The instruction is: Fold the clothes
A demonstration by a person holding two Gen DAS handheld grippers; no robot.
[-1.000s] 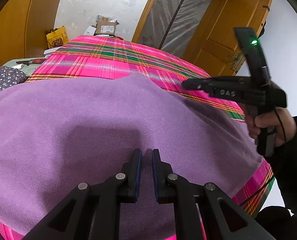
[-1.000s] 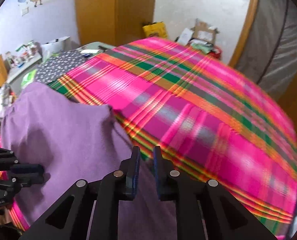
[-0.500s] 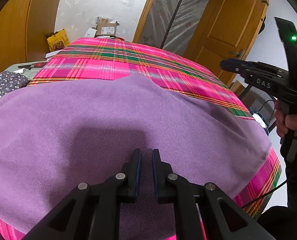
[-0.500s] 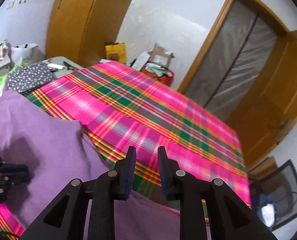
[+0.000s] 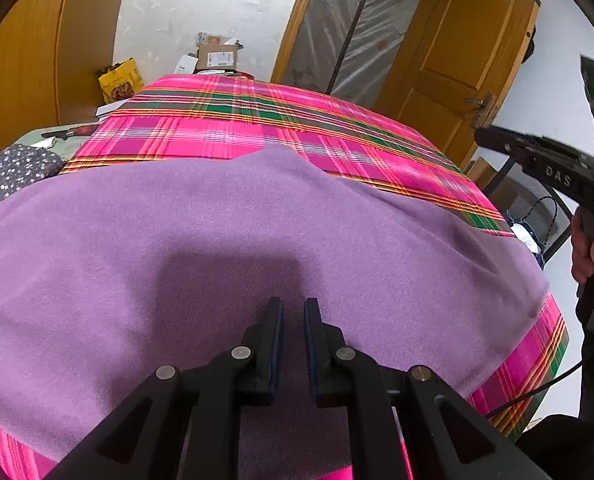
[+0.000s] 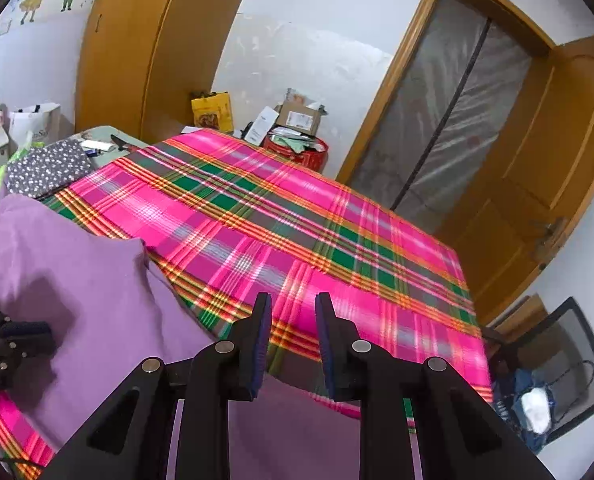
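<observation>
Left tongs [image 5: 293,312]: parted by a narrow gap, nothing pinched, low over the middle of the purple garment [image 5: 217,240]. Right tongs [image 6: 293,320]: parted wider, empty, raised beyond the garment's right edge above the plaid cloth [image 6: 297,216]. Garment spread flat on the near half of that cloth. Risks: grabbing the plaid cloth along with the garment edge, dragging it askew; uneven lift, crooked fold.

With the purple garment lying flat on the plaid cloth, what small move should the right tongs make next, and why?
Probably lower the right tongs onto the near right edge of the purple garment and pinch it. They are open and empty, raised above the plaid cloth, while the left tongs hover low over the garment's near middle with nothing between their pads. The garment looks spread flat, ready for a fold.
</observation>
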